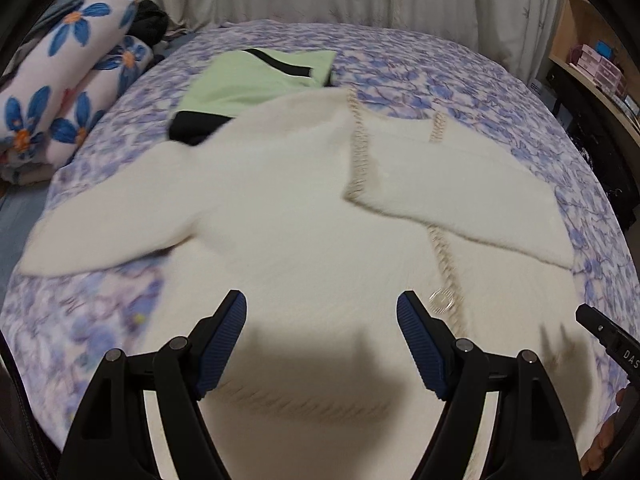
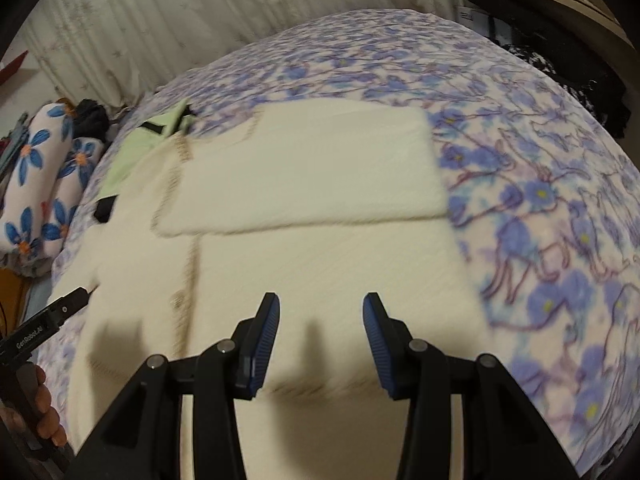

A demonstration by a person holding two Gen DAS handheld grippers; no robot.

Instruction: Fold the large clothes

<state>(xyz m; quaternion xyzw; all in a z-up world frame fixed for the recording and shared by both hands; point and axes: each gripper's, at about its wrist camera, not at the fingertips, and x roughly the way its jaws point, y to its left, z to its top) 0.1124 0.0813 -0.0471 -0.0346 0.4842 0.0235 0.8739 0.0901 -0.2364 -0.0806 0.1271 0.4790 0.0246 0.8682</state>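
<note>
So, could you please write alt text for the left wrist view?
An open left gripper hovers over a fluffy cream cardigan spread on a blue-flowered bedspread, one sleeve folded across its front. A folded pale green garment lies beyond it.

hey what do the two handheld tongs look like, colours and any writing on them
Both are alike: the left tongs and right tongs have matte black angular linkage arms with round silver pivot pins, tipped by blue ribbed pads. The left tongs' black body, seen from the right wrist view, carries white "GenRobot.AI" lettering. The right one's body shows white letters "DAS". Bare fingers grip the handle; no cables show.
</note>
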